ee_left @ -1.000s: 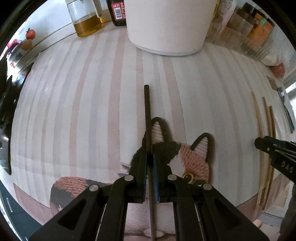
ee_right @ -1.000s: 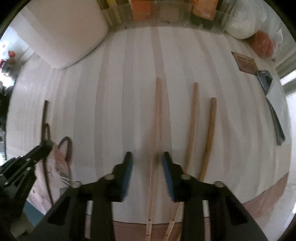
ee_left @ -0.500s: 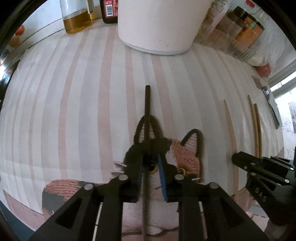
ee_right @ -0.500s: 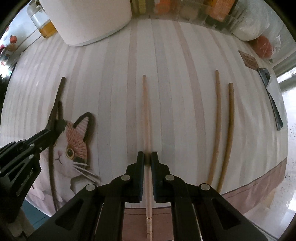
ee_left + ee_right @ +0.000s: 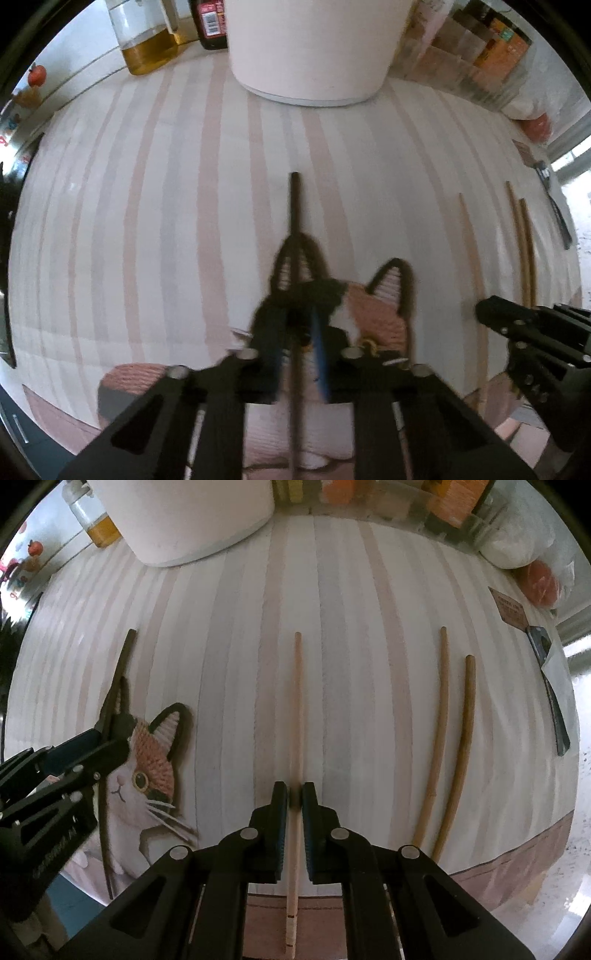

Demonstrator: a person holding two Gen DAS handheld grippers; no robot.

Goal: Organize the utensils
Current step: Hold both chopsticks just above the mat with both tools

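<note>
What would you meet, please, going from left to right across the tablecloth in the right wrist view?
Dark chopstick → cat picture → pale chopstick in the right gripper → two brown chopsticks → dark utensil.

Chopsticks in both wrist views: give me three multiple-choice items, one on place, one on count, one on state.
1. Where does the dark chopstick lie?
A. across the cat mat
B. beside the white pot
C. at the right edge

2. How many wooden chopsticks lie untouched to the right?
A. one
B. two
C. four

3. The right hand-held gripper is:
A. wide open
B. shut on nothing
C. shut on the pale chopstick

A: it crosses the cat mat. B: a brown pair lies there. C: its fingers pinch the pale chopstick.
</note>
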